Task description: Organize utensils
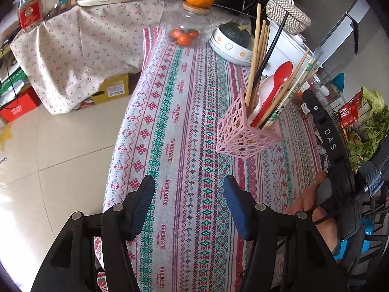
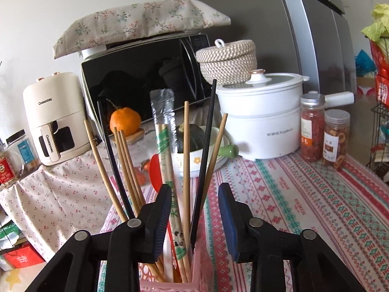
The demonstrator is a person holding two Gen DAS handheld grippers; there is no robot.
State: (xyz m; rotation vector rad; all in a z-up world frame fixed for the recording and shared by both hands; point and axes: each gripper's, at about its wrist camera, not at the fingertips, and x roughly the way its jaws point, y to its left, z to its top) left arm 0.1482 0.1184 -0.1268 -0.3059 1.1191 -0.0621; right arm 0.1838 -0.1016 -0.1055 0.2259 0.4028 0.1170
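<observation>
A pink perforated utensil holder point(image 1: 240, 133) stands on the patterned tablecloth point(image 1: 184, 121). It holds wooden chopsticks point(image 1: 256, 56), a black chopstick point(image 1: 272, 48), a red spoon point(image 1: 279, 80), a white spoon point(image 1: 263, 90) and wrapped chopsticks point(image 1: 295, 90). My left gripper point(image 1: 189, 206) is open and empty over the cloth, in front of the holder. My right gripper point(image 2: 194, 221) is open, its jaws on either side of the chopsticks point(image 2: 186, 160) just above the holder point(image 2: 170, 284), touching none that I can see. The right tool's black body point(image 1: 333, 146) shows right of the holder.
Behind the holder stand a bowl with a green squash point(image 1: 233, 41), a glass jar with tomatoes point(image 1: 187, 29) topped by an orange, a white pot point(image 2: 262, 121), a woven basket point(image 2: 227, 60), two snack jars point(image 2: 323, 133) and a microwave point(image 2: 145, 73). The table's left edge drops to tiled floor point(image 1: 48, 146).
</observation>
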